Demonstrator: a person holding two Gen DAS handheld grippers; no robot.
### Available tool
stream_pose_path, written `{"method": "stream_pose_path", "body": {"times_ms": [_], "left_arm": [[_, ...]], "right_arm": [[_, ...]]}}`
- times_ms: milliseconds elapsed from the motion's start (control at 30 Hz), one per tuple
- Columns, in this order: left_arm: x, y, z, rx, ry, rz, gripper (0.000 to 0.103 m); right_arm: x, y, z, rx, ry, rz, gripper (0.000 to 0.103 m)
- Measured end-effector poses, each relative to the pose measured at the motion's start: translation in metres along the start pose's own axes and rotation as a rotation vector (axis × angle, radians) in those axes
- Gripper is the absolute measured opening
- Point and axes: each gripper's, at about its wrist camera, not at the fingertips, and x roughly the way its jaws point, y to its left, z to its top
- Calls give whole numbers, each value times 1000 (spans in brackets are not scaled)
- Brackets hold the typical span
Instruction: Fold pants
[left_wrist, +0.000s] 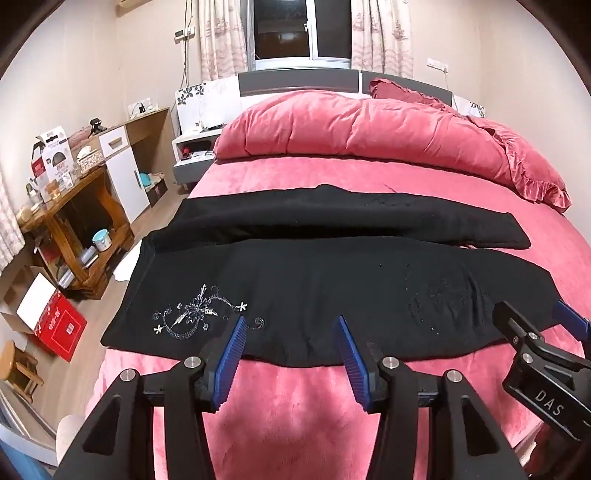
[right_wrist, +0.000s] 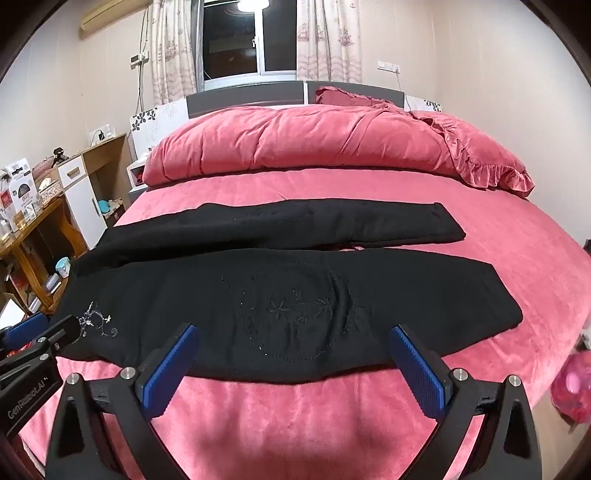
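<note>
Pink plush bed (right_wrist: 517, 236) bearing flat black embroidered fabric pants (right_wrist: 295, 295); my left gripper (left_wrist: 291, 341) half-open, right gripper (right_wrist: 295, 354) wide, both empty: I risk pinching bedcover with the hem.

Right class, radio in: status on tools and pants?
Left tool open, right tool open, both empty. Black pants spread on bed. Nothing blocking.

Bedroom with pale walls (left_wrist: 517, 92) and a dark window (left_wrist: 288, 29) between patterned curtains (left_wrist: 380, 37). Pink-covered bed (right_wrist: 517, 240) under a heaped pink duvet (left_wrist: 351, 136). Wood-look floor (left_wrist: 107, 306) at left, carrying a cluttered wooden shelf unit (left_wrist: 70, 221), white cabinet (left_wrist: 125, 173), red box (left_wrist: 59, 325).
</note>
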Motion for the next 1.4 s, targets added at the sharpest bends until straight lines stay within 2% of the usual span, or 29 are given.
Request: {"method": "stream_pose_path", "body": {"times_ms": [1067,1200,1267,1333,1400], "left_arm": [[6,3,-3,-3,27,-17,52],[8,5,-4,-12,59,-19,52],[12,7,-4,-20,101,-33,52],[19,13,-5,-49,142,-65,52],[24,17,-6,-75,134,-95,52]], "right_arm": [[8,-2,-3,9,31,-2,103],[10,-2,-5,7,34,5,103],[11,-2,-5,9,45,6,103],[14,-3,-6,15,54,8,103],[16,-4,-7,16,62,4,103]]}}
